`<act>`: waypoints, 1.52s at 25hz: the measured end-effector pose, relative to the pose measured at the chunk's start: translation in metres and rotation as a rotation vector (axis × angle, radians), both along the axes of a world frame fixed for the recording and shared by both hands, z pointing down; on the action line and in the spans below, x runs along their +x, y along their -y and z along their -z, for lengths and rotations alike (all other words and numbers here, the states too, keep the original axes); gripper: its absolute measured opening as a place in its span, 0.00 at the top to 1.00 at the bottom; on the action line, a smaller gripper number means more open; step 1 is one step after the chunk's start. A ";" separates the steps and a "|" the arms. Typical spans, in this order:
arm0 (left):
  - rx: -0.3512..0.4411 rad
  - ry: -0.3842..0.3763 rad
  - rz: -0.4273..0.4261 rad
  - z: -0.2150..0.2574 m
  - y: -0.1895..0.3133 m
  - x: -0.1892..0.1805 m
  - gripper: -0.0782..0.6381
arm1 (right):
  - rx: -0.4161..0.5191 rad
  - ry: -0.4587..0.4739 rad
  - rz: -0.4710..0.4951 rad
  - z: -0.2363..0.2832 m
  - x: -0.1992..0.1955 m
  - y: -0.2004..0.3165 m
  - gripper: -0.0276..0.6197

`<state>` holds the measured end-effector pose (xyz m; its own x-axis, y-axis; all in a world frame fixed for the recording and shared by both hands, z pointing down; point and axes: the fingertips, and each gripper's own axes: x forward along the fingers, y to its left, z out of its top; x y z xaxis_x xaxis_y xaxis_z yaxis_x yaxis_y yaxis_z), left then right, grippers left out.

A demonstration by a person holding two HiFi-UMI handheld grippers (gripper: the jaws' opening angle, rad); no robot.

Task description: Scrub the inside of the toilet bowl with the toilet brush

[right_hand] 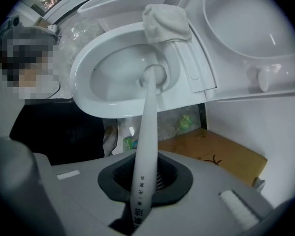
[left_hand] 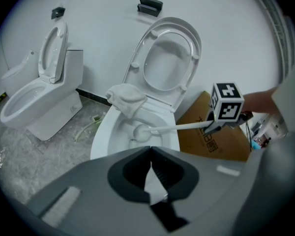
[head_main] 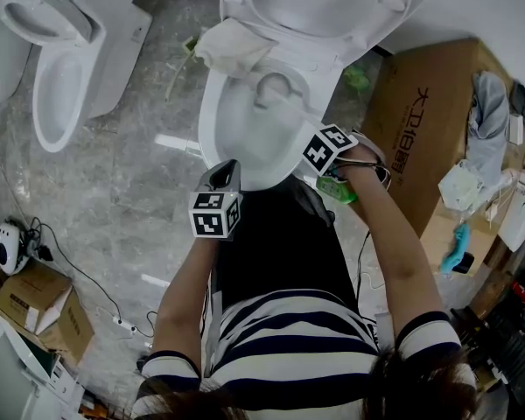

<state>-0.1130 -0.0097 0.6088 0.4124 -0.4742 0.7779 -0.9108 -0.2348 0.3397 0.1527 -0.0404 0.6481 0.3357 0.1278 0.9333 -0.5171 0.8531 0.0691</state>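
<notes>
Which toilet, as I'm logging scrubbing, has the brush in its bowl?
The toilet with a cloth on its rim: the toilet brush in the right tongs reaches into it. The other toilet, leftward, has neither.

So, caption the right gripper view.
Right gripper holds the toilet brush, its head inside the toilet bowl, cloth on rim.

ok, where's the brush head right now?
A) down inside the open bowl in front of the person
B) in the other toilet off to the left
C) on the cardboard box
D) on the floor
A: the toilet brush, clamped in the right hand-held gripper, runs down into the toilet bowl, and its head sits low inside, near the drain.
</notes>
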 end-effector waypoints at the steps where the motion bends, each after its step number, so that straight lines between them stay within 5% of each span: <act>1: 0.000 -0.001 0.000 0.000 -0.001 0.000 0.89 | -0.006 -0.011 0.003 0.002 0.002 -0.001 0.91; 19: 0.004 -0.007 0.018 0.009 -0.010 0.002 0.89 | -0.189 -0.120 0.087 0.024 0.014 -0.036 0.91; 38: -0.024 0.006 0.078 0.004 -0.024 -0.017 0.89 | -0.404 0.093 0.000 0.023 -0.036 -0.092 0.91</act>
<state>-0.1296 0.0147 0.6044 0.3705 -0.4858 0.7917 -0.9279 -0.1546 0.3393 0.1166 0.0516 0.6247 0.2520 0.4897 0.8347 -0.5051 0.8022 -0.3182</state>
